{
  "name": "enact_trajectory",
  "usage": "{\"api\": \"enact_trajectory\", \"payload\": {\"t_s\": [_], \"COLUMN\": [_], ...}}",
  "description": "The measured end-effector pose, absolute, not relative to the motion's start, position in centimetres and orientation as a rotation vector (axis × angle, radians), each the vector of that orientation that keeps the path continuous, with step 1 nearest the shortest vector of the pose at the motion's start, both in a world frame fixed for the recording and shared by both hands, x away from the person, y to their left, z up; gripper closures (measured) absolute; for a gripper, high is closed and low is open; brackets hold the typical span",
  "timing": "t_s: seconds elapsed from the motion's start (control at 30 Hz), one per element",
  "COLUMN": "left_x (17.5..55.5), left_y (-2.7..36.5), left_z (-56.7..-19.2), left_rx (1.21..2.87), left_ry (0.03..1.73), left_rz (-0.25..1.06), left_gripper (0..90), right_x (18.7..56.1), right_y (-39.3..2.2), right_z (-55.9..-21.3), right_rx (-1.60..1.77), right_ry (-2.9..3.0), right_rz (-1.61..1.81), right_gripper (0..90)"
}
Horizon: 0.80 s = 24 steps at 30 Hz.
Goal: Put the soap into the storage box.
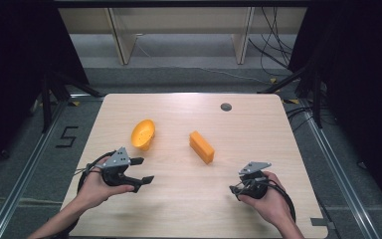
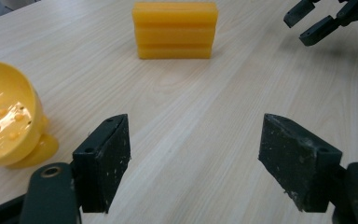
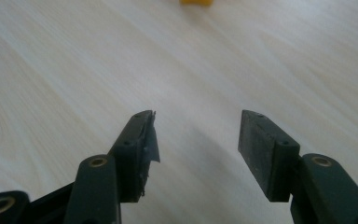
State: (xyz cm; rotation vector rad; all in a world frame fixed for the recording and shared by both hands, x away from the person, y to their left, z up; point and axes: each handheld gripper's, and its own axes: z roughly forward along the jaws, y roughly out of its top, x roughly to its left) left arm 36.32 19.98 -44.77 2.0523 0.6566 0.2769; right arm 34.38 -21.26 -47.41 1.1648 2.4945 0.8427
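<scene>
A yellow bowl (image 1: 143, 134) lies tipped on its side on the wooden table (image 1: 189, 214), its hollow facing the person; it also sits at the left of the left gripper view as the same bowl (image 2: 7, 121). An orange ridged block (image 1: 202, 147) rests near the table's middle, and the block (image 2: 175, 30) stands ahead of the left jaws. My left gripper (image 1: 143, 170) is held open just in front of the bowl, with nothing between its jaws (image 2: 196, 135). My right gripper (image 1: 235, 189) hovers open over bare wood (image 3: 198, 135), short of the block (image 3: 196, 2).
A dark round grommet (image 1: 226, 106) sits in the table's far side. Beyond the table are wooden frame legs (image 1: 122, 45) and cables (image 1: 273, 55) on the floor. A "5" mark (image 1: 68, 135) lies on the floor at left.
</scene>
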Motion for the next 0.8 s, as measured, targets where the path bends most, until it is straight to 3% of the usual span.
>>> {"api": "enact_trajectory", "payload": {"t_s": [0.33, 0.5, 0.8], "left_x": [36.0, 35.8, 35.8], "left_y": [20.6, 21.3, 21.2], "left_z": [-45.6, -46.1, -46.0], "left_rx": [2.067, 2.077, 2.067], "left_ry": [0.665, 0.679, 0.693], "left_rz": [0.273, 0.263, 0.267], "left_gripper": [24.1, 24.1, 24.1], "right_x": [40.9, 44.7, 48.8], "right_y": [-16.7, -13.2, -10.0], "right_z": [-44.9, -43.3, -44.1], "right_rx": [1.099, 1.181, 1.207], "right_ry": [2.557, 2.598, 2.704], "right_rz": [0.801, 0.733, 0.527], "right_gripper": [48.6, 44.8, 43.0]}}
